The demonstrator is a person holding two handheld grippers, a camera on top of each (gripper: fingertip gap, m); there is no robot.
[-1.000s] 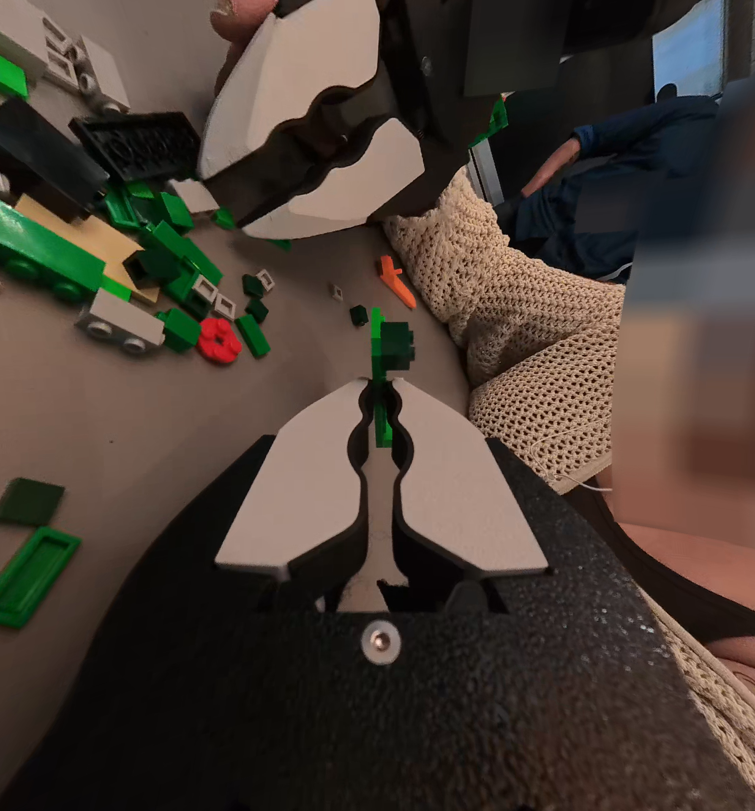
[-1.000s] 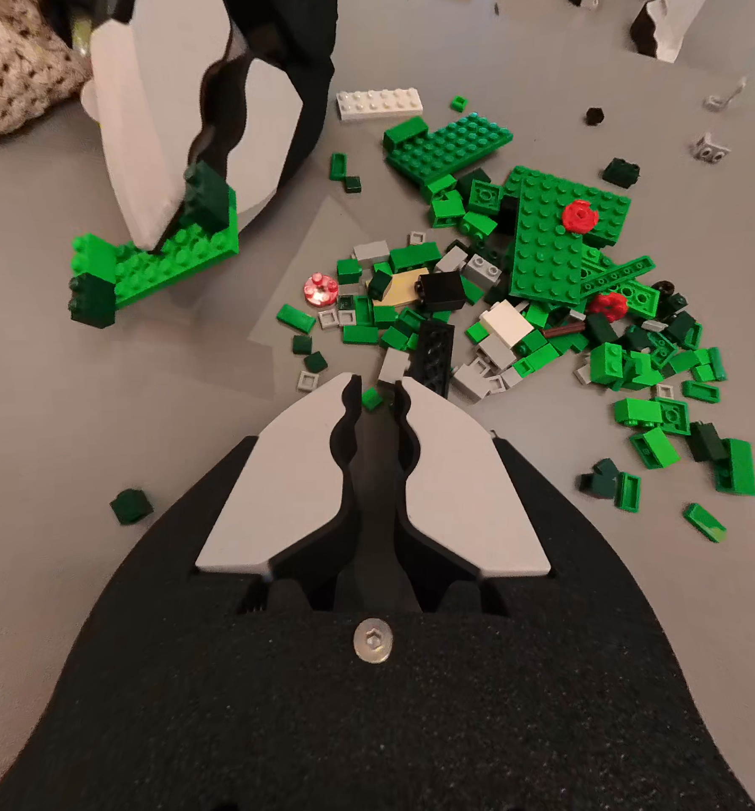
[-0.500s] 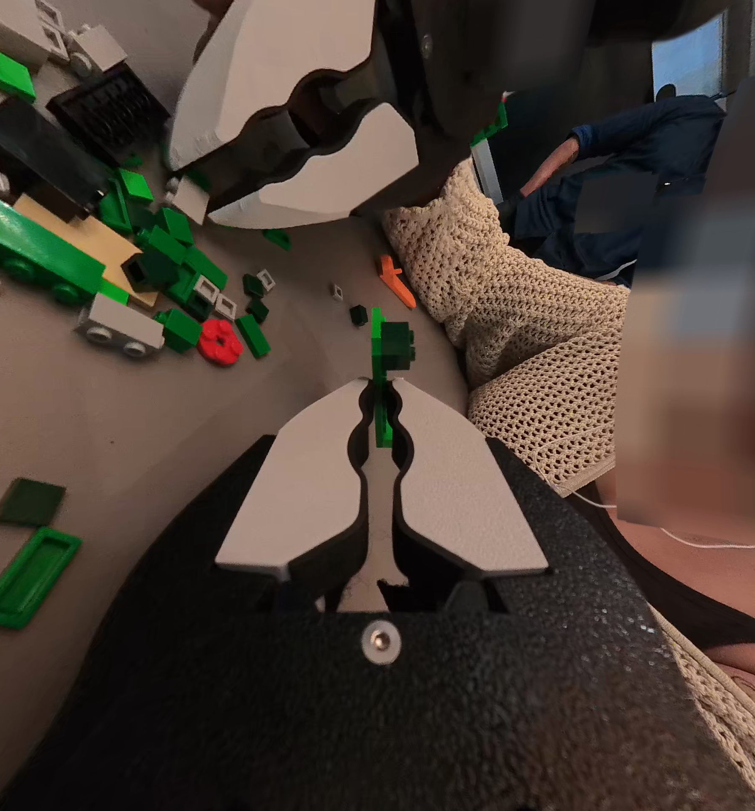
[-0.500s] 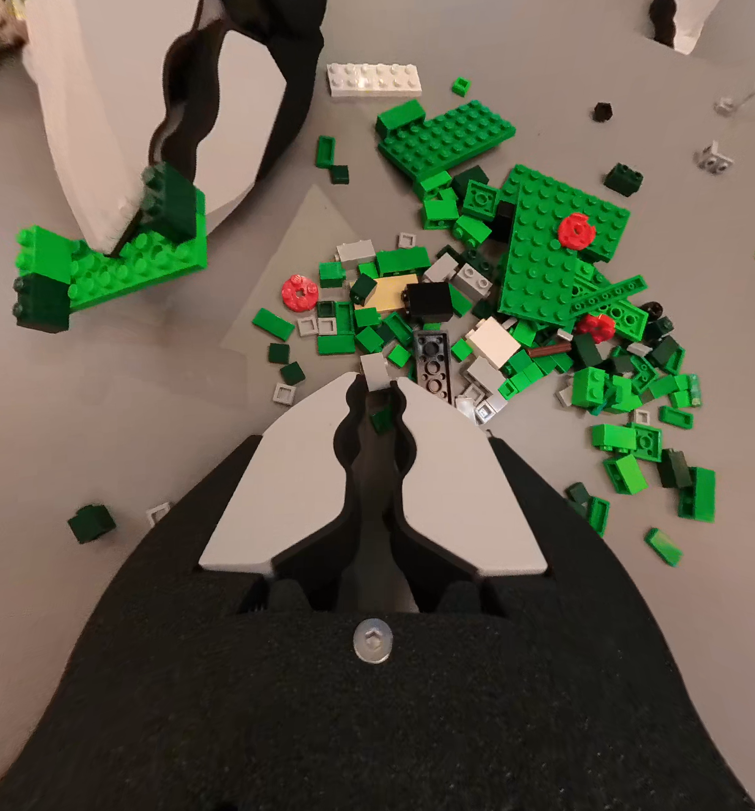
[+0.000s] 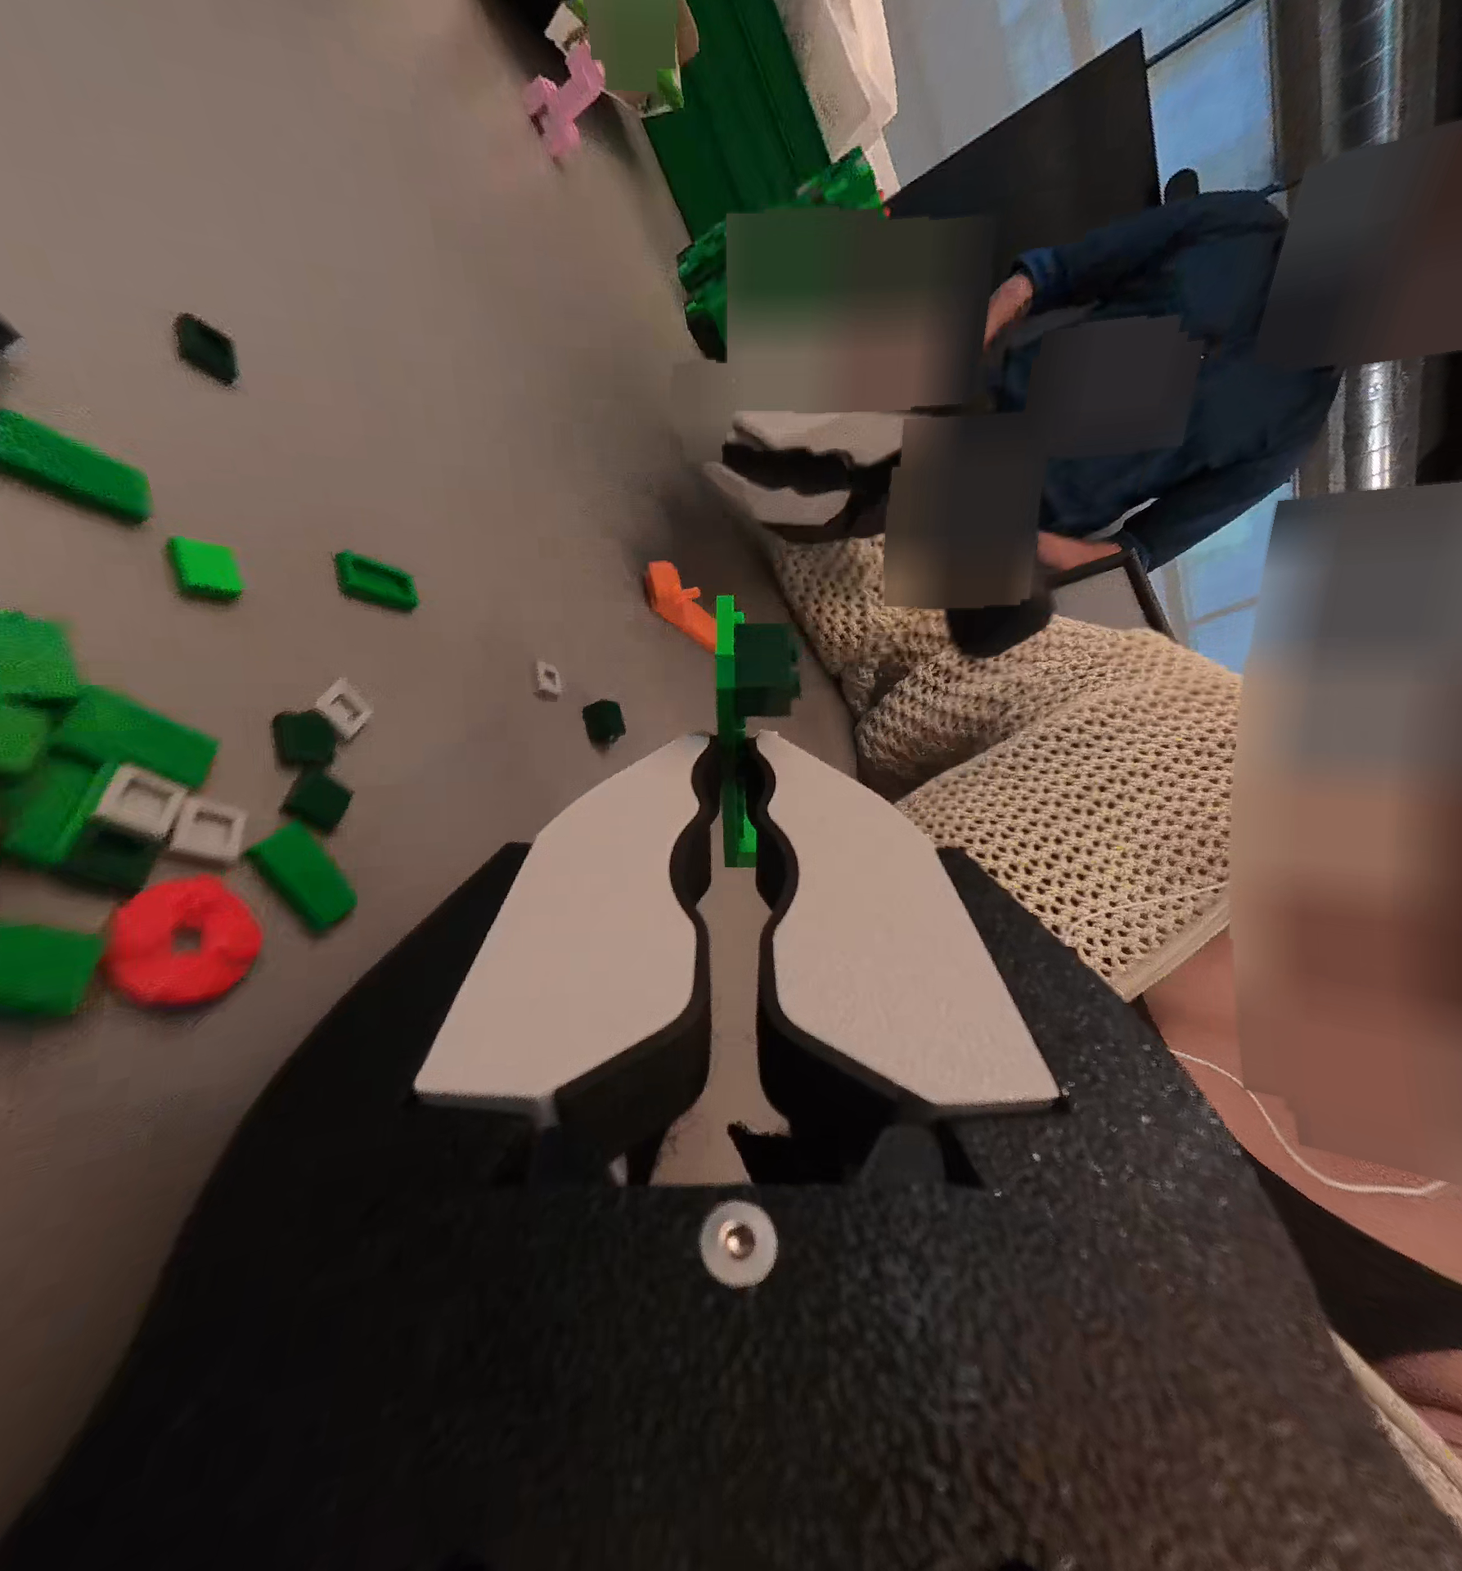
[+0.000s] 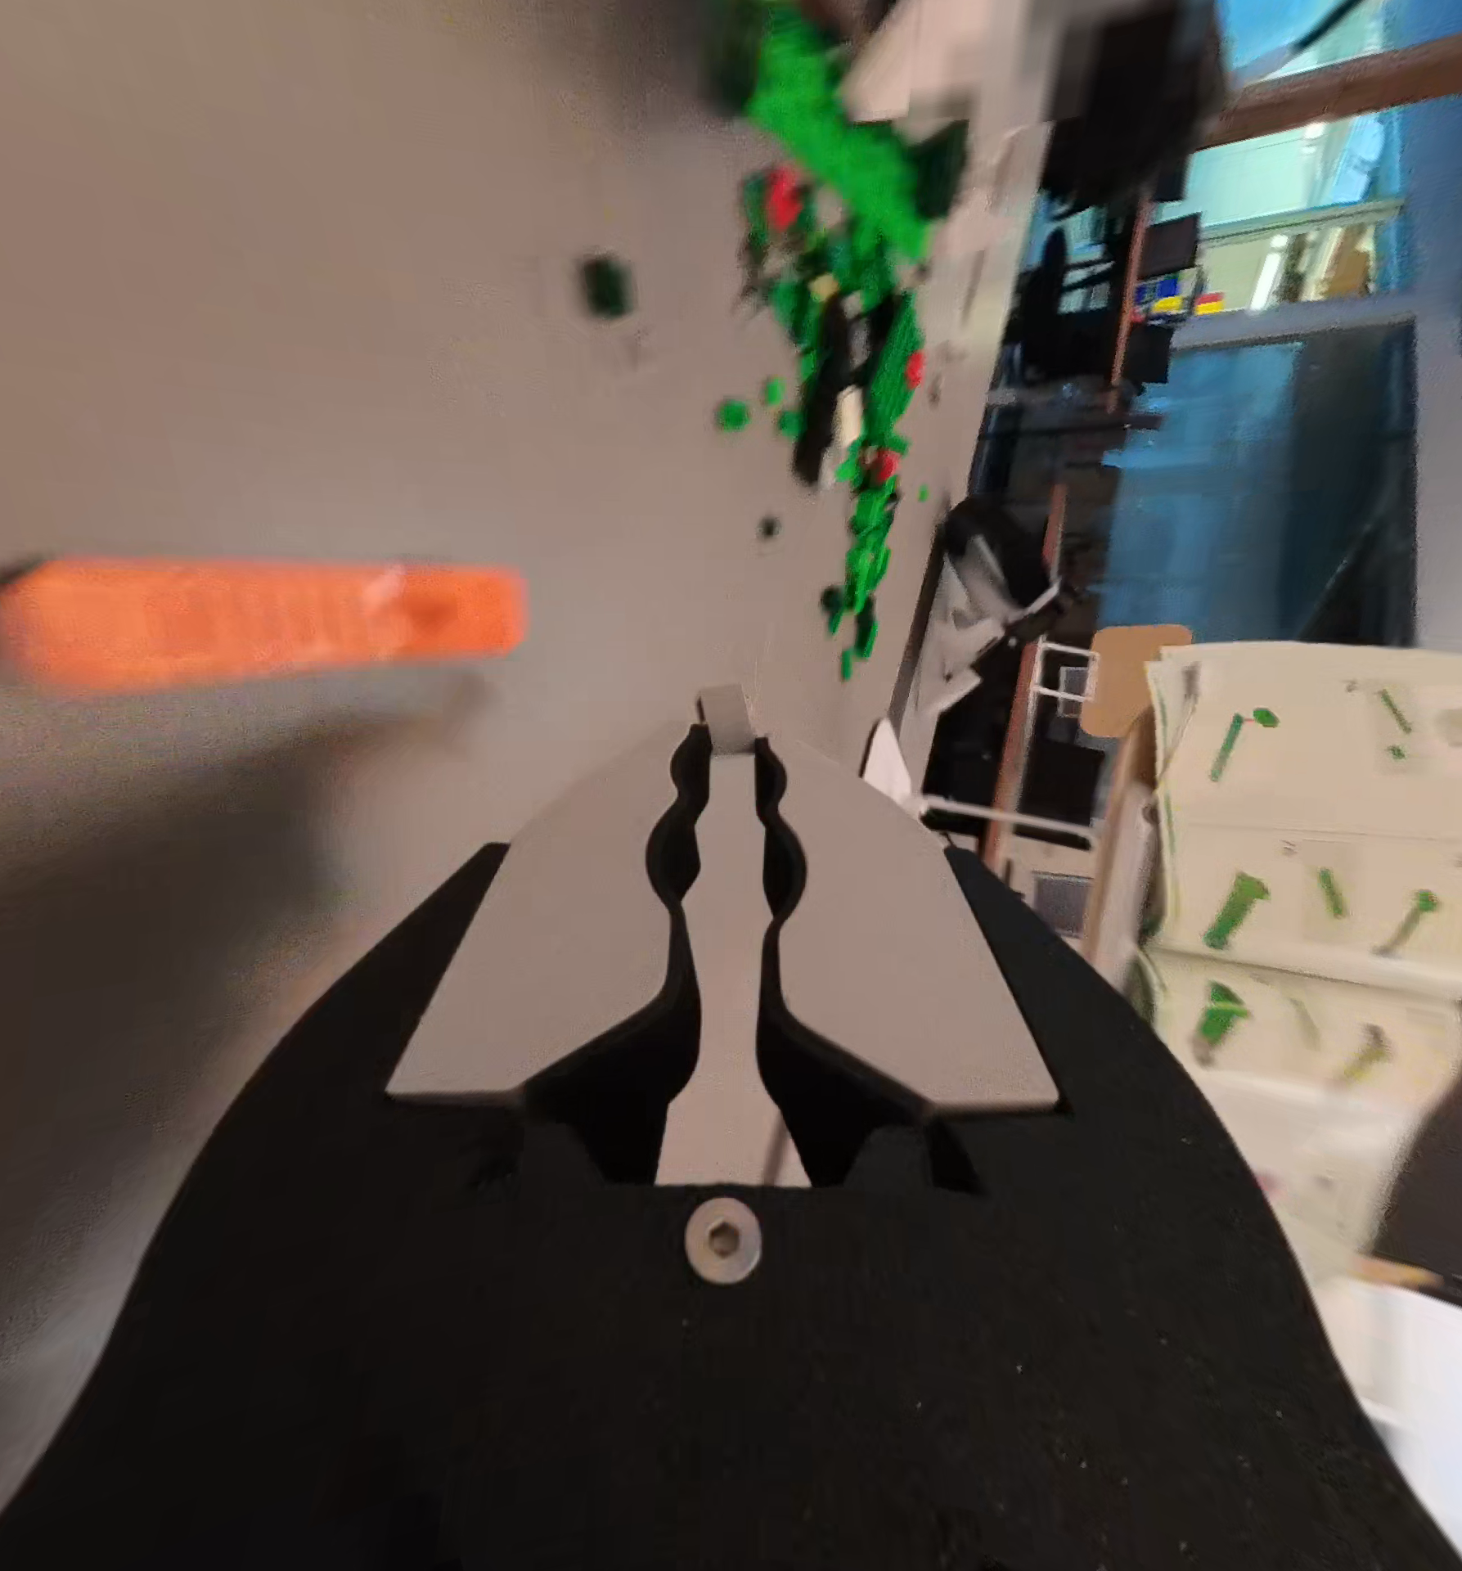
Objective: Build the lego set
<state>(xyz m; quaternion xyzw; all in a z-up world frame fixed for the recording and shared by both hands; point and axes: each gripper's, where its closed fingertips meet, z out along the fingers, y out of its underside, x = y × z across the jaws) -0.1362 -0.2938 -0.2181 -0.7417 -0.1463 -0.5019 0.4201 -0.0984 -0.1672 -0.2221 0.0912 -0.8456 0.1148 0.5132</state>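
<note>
With the left gripper (image 5: pixel 734 748) pinching the green plate assembly (image 5: pixel 736 723) at frame centre and the right gripper (image 6: pixel 727 738) pinching a small grey piece (image 6: pixel 725 718), the step seems a joining, which needs careful stud alignment.

Grey tabletop (image 5: pixel 370 212); bright windows (image 6: pixel 1271 442) behind; dark shelving (image 6: pixel 1076 357).
</note>
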